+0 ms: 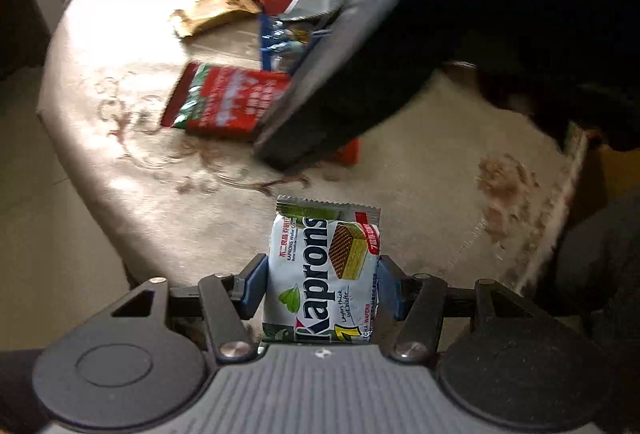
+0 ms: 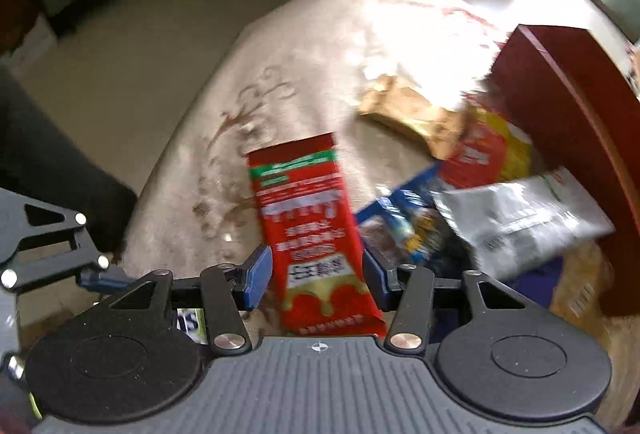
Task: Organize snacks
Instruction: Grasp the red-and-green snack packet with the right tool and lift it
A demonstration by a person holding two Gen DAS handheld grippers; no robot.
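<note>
Your left tool (image 1: 322, 288) is clamped on the Kaprons wafer pack (image 1: 324, 274), low in the centre of the left wrist view, blue pads pressing its 2 long edges. Judge it light and puffy, with brittle wafers inside — squeeze no harder than you must.

Your right tool (image 2: 318, 274) grips the red packet (image 2: 316, 234) at its lower end, mid-frame in the right wrist view. That foil looks slick and floppy, so the free end will likely droop; a hold nearer the middle would steady it.

The remaining snacks — the gold packet (image 2: 416, 114), the blue bag (image 2: 404, 226) and the silver pouch (image 2: 520, 218) — lie on the tabletop (image 2: 280, 74) at the right, beside the red box (image 2: 580, 106).
</note>
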